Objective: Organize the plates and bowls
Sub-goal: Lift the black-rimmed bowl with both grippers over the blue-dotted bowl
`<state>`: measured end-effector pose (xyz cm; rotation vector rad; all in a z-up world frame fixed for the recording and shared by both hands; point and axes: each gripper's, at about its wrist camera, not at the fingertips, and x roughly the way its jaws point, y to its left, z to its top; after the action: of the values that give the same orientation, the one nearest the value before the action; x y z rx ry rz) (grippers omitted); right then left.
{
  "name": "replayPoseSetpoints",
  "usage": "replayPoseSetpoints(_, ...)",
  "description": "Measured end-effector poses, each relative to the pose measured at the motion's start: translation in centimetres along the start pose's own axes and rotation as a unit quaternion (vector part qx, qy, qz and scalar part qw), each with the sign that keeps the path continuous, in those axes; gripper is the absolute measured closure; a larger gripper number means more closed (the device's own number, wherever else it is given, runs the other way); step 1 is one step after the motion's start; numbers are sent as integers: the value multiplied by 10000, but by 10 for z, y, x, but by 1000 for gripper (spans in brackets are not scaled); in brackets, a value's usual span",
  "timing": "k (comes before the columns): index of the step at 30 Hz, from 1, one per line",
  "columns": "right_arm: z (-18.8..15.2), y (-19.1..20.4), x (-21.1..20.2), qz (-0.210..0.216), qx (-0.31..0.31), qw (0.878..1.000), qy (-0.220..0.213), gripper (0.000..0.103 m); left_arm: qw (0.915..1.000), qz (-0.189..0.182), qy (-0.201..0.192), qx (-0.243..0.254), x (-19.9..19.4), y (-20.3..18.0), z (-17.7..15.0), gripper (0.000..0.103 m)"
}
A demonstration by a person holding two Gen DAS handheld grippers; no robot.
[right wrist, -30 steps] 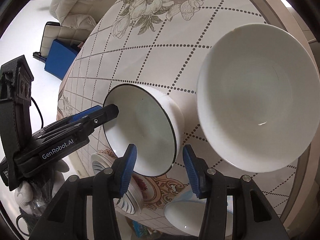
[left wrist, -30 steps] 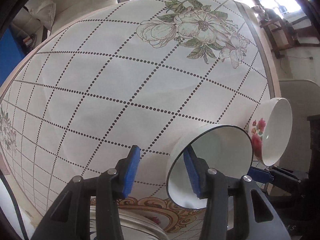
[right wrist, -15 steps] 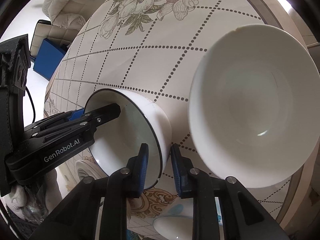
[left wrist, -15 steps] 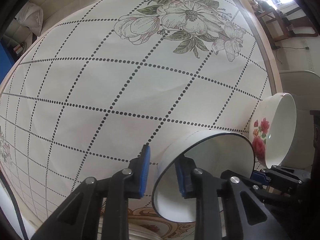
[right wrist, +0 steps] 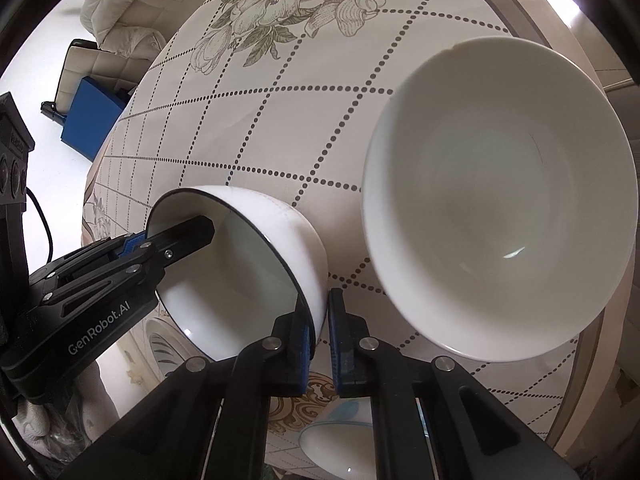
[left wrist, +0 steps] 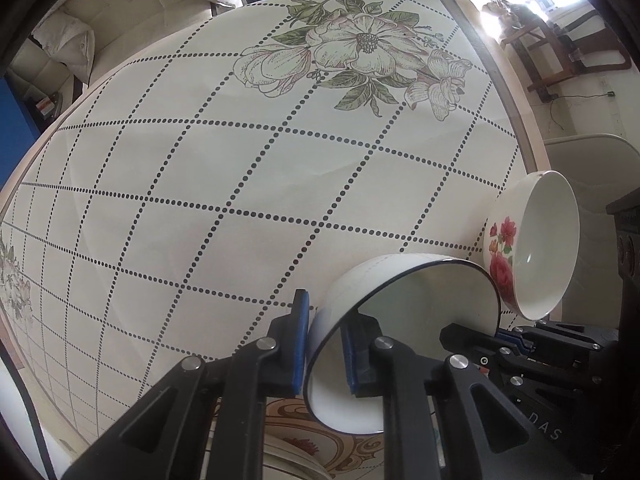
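A white bowl with a thin black rim [left wrist: 404,320] [right wrist: 248,276] is held by both grippers on opposite sides of its rim. My left gripper [left wrist: 324,344] is shut on its left rim, one finger inside and one outside. My right gripper [right wrist: 320,336] is shut on its right rim; it shows in the left wrist view [left wrist: 516,338]. A larger white bowl with red flowers on its outside [left wrist: 536,244] [right wrist: 504,200] stands on the table just right of the held bowl, apart from both grippers.
The round table [left wrist: 240,184] has a cream cloth with dotted diamonds and a printed flower [left wrist: 360,48]. A patterned plate [right wrist: 160,340] and a small light bowl [right wrist: 340,436] lie below the grippers. A sofa [right wrist: 124,4] and a blue box [right wrist: 92,120] stand beyond the table.
Both grippers were open around the black-rimmed bowl's rim and have closed onto it. The bowl sits a little lower and nearer in both views.
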<state>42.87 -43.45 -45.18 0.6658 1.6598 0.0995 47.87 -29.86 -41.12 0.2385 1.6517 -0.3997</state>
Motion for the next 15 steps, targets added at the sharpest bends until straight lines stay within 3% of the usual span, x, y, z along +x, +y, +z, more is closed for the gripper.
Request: replayPoseSetpoints(15,-25,1,-57,163,-63,9997,-178,94,9992,-109,-359,147,-61,-18,-21,90)
